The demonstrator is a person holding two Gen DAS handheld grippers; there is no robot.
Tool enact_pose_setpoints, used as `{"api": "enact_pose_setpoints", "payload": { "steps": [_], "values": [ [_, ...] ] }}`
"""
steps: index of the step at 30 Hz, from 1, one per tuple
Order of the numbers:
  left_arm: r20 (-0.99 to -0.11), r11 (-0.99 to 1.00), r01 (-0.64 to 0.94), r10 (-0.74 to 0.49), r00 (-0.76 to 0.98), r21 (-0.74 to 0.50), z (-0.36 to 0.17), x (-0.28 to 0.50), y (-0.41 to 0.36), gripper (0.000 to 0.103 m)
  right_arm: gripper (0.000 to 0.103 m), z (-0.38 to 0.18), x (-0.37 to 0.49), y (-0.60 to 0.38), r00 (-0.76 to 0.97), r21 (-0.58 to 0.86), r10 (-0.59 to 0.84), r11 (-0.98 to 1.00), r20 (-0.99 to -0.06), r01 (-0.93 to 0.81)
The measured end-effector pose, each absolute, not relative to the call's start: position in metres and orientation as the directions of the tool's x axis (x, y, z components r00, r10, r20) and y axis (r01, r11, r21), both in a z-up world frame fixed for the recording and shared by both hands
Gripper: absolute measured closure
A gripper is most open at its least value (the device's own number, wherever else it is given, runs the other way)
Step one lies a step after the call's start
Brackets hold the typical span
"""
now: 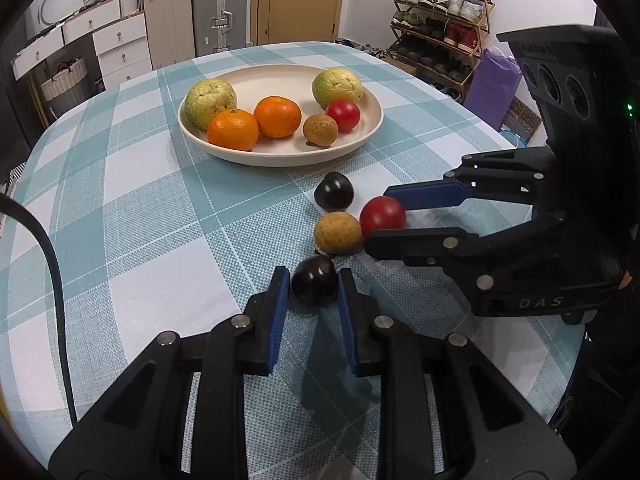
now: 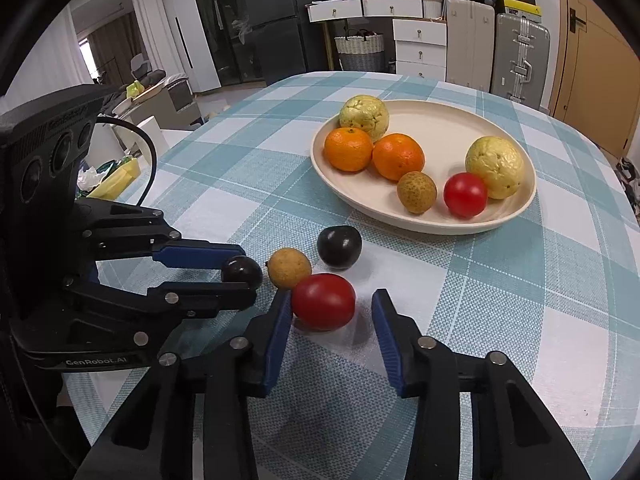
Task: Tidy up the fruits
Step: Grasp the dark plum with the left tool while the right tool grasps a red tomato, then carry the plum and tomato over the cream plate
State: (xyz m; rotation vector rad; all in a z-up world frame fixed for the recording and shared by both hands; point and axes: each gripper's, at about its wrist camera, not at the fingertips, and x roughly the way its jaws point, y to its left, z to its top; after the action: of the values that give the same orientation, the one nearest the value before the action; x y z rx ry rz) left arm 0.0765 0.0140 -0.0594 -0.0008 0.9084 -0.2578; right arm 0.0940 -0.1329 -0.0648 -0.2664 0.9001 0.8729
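Left gripper (image 1: 314, 286) clamps a glossy dark plum (image 1: 315, 285); right gripper (image 2: 332, 306) straddles a smooth tomato (image 2: 323, 301) unclamped, checked cloth (image 2: 500, 300) bare alongside.

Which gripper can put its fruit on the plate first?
Probably the left gripper: it is shut on the dark plum. The right gripper only brackets the red tomato, one side apart.

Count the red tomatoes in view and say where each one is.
2. One red tomato lies on the plate beside a guava; the other red tomato sits on the tablecloth between the right gripper's fingers. None seems hidden.
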Motion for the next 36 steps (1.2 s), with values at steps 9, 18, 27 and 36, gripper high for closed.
{"api": "enact_pose_setpoints", "payload": {
  "steps": [9, 18, 27, 36],
  "values": [
    [-0.764, 0.966, 0.224, -0.239, 0.599, -0.126, -0.056, 0.076, 0.015, 0.083, 0.071, -0.064, 0.092, -0.133, 0.318, 0.133, 0.551, 0.629, -0.771, -0.766],
    [-0.746, 0.968, 0.212, -0.237, 0.623, -0.131, -0.050, 0.074, 0.020, 0.083, 0.071, -0.059, 0.094, -0.139, 0.346, 0.122, 0.556, 0.638, -0.756, -0.760],
    [-0.698, 0.973, 0.161, -0.231, 0.678, -0.165, -0.036, 0.070, 0.034, 0.083, 0.071, -0.048, 0.098, -0.151, 0.379, 0.144, 0.582, 0.659, -0.719, -0.739],
    [-0.649, 0.980, 0.108, -0.190, 0.737, -0.165, -0.020, 0.070, 0.039, 0.083, 0.071, -0.038, 0.099, -0.159, 0.419, 0.149, 0.600, 0.674, -0.681, -0.723]
  ]
}}
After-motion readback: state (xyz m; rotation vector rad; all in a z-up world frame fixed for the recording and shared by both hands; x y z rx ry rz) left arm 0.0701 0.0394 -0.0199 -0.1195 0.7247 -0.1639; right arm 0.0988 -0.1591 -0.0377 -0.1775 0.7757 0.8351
